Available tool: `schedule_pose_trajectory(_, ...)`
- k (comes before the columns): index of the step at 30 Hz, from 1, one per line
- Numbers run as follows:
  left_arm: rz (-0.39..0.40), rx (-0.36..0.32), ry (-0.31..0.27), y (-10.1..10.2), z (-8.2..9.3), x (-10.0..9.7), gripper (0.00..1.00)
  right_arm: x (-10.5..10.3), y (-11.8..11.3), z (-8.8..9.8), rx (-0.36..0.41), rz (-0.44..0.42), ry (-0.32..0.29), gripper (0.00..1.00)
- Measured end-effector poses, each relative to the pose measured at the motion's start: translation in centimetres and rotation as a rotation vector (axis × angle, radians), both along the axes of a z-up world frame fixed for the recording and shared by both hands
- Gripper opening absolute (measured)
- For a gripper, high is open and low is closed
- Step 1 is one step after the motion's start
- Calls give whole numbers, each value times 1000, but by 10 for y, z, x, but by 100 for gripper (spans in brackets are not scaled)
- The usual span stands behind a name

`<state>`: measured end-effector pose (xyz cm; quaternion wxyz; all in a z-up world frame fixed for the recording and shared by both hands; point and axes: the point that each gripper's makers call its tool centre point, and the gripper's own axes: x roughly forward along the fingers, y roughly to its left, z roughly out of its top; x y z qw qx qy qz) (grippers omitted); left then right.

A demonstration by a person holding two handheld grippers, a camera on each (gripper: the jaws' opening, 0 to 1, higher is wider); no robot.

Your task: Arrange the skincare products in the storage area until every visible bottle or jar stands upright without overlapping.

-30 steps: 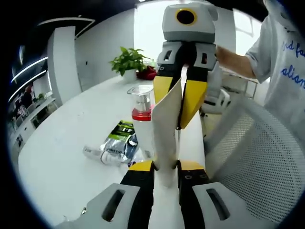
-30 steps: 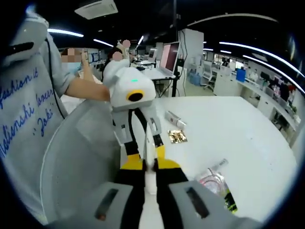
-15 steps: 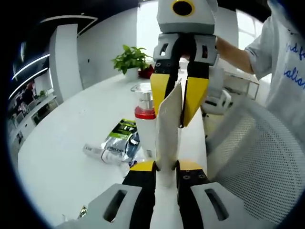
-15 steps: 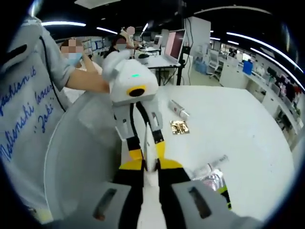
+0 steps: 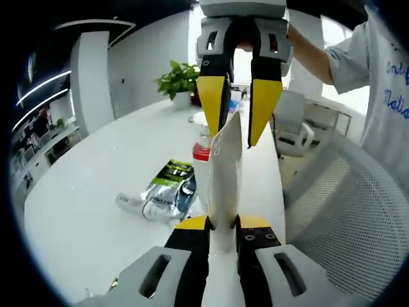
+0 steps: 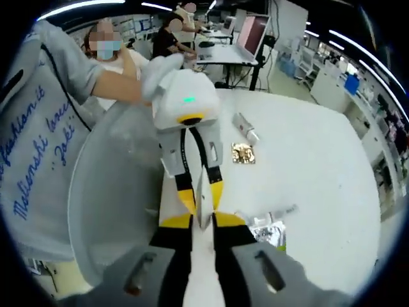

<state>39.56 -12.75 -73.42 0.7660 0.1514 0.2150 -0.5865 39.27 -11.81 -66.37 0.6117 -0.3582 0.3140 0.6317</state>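
Left claw (image 5: 220,225) grips a white tube (image 5: 225,173) upright; right claw (image 5: 233,125) hangs parted over its tip, above the counter (image 5: 83,217)

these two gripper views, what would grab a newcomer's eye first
A tall white tube stands pinched at its base by the left gripper, with the right gripper's yellow jaws spread either side of its flat top. Beyond it on the white table lies a silver-and-green pouch. In the right gripper view a small gold packet lies flat farther back.
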Motion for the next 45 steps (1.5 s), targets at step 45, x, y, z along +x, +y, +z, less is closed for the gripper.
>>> schedule_pose_trajectory(45,28,-14,-39,-16,-1,54,10,50,-4,-6,-327,88,-41,5)
